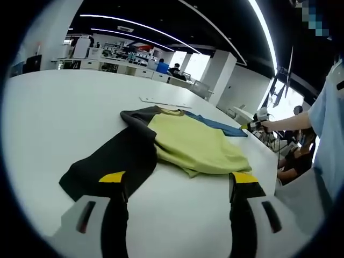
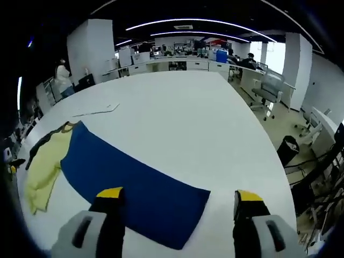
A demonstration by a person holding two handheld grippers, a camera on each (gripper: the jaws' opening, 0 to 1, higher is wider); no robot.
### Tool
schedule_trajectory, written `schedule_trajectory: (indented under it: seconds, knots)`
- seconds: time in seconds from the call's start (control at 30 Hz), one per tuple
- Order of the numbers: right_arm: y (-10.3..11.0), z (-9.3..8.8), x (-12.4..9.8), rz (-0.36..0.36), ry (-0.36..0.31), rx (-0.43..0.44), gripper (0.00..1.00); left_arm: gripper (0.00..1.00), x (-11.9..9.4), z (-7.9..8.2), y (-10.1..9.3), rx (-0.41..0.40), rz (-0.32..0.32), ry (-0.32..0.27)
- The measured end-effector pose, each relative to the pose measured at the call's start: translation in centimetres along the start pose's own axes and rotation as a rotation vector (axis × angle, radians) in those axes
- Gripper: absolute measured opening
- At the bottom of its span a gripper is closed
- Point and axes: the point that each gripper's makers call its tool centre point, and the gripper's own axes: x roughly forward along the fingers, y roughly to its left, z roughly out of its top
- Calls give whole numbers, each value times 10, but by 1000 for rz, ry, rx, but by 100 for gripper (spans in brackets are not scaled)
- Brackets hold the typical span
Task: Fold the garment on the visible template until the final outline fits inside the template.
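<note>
A garment with a yellow-green body [image 1: 196,145] and a dark grey sleeve [image 1: 115,158] lies flat on the white table [image 1: 59,113]. Its far side rests on the blue template [image 1: 223,127]. My left gripper [image 1: 178,180] is open at the garment's near edge, its left jaw over the sleeve end and nothing between the jaws. In the right gripper view the blue template [image 2: 134,183] stretches across the table, with the garment [image 2: 45,161] on its left end. My right gripper [image 2: 178,196] is open above the template's near corner. A hand holds this gripper [image 1: 257,122] beyond the template.
A white paper sheet [image 2: 97,110] lies on the table past the template, also seen as the sheet [image 1: 161,102]. The table edge [image 2: 269,161] runs close on the right, with an office chair [image 2: 269,86] and a dark bin [image 2: 290,148] beyond. A person's sleeve [image 1: 328,123] is at the right.
</note>
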Motion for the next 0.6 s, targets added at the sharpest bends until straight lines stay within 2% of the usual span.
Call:
schedule_trajectory:
  seconds: [0.13, 0.43, 0.5, 0.53, 0.6]
  knots:
    - [12, 6, -5, 47, -33, -12, 100, 74, -3, 1, 0, 0, 1, -6]
    - [27, 7, -20, 75, -25, -64, 99, 74, -9, 8, 2, 12, 3, -18]
    - [38, 6, -24, 97, -19, -107, 97, 74, -11, 9, 3, 14, 5, -22]
    - [50, 7, -27, 134, -28, -137, 98, 74, -12, 9, 4, 15, 6, -24]
    - [62, 5, -32, 144, -26, -150, 97, 74, -14, 8, 6, 13, 10, -23]
